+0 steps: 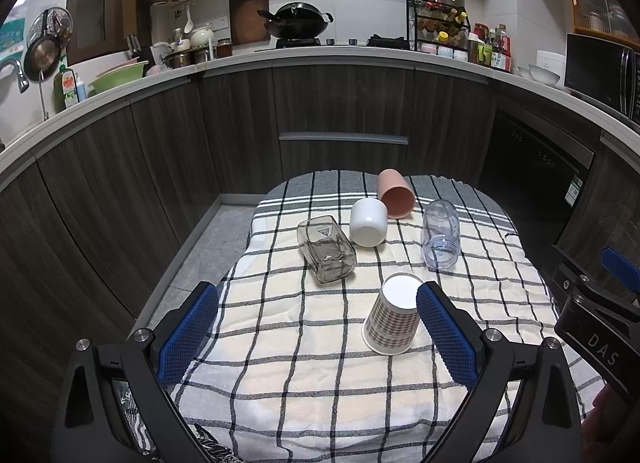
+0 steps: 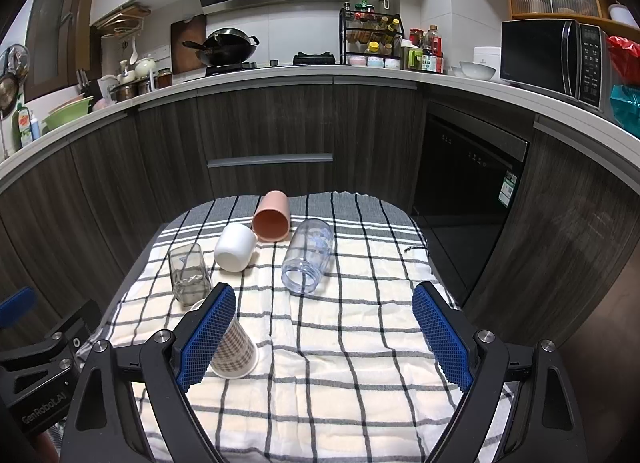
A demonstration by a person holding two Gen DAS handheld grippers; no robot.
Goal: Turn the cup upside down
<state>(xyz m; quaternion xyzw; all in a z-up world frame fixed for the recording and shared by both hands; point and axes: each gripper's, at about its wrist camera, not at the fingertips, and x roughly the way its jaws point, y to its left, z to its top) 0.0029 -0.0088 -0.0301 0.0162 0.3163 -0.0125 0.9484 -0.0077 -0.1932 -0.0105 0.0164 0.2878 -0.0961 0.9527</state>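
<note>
Both hand-held grippers, left and right, are hovering wide open, empty. Plaid paper cup is sitting inverted near-centre on table. Risk: left pad nudging it over.

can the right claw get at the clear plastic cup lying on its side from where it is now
Probably yes. The right claw is open, and the clear plastic cup lies just ahead on the checked cloth with nothing between them.
</note>
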